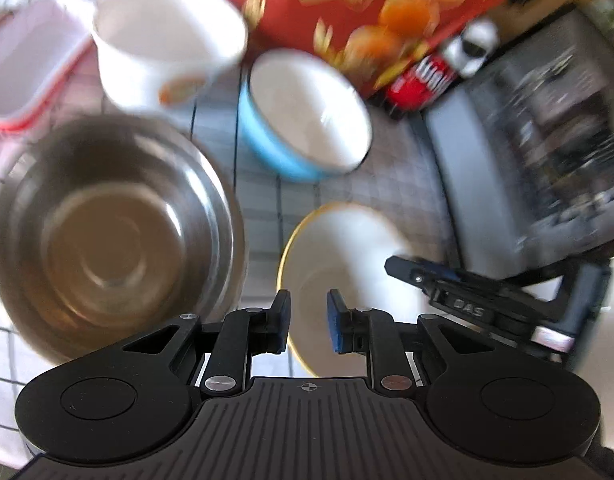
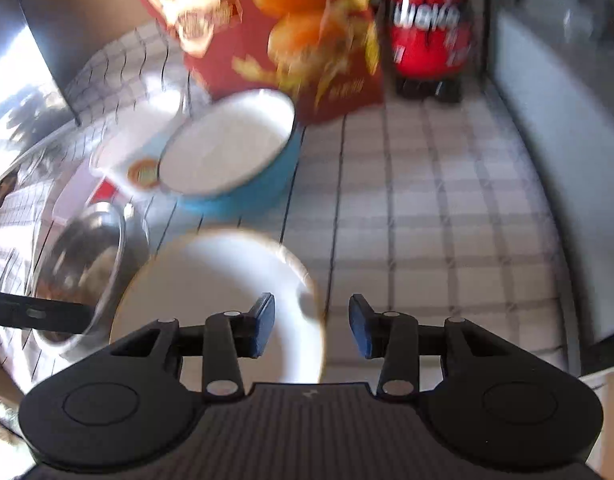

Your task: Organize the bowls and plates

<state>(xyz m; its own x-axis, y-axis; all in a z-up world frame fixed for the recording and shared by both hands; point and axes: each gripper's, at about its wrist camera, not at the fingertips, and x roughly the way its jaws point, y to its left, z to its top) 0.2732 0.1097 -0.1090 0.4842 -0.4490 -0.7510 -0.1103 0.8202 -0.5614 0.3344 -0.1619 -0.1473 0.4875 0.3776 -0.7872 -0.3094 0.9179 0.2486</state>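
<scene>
Left wrist view, blurred. Left gripper (image 1: 308, 322): jaws narrowly parted, blue pads gripping nothing; they hang over the near rim of the plate (image 1: 347, 264), no contact visible. Plate round, white, yellow-edged, flat on the tabletop (image 1: 391, 152), which has a white cloth with a dark grid. Steel bowl (image 1: 111, 236), shiny and round, left of the plate. Blue bowl (image 1: 303, 116), white inside, farther back. White bowl (image 1: 163, 52) with an orange mark on its side, far left. White tray (image 1: 31, 64) with a red edge at far left. Red box (image 1: 371, 12) printed with orange fruit behind; its writing is unreadable. Right gripper (image 1: 487, 300) enters at right, "DAS" embossed on its black body.

Right wrist view, blurred. Right gripper (image 2: 311, 326): jaws part open and released, straddling the plate's (image 2: 211, 280) right rim, pads clear of it. Steel bowl (image 2: 83, 264) left. Blue bowl (image 2: 231, 152) tilted against the white bowl (image 2: 135, 148). Red box (image 2: 275, 28) and red-labelled bottle (image 2: 427, 28) far; label unreadable.
</scene>
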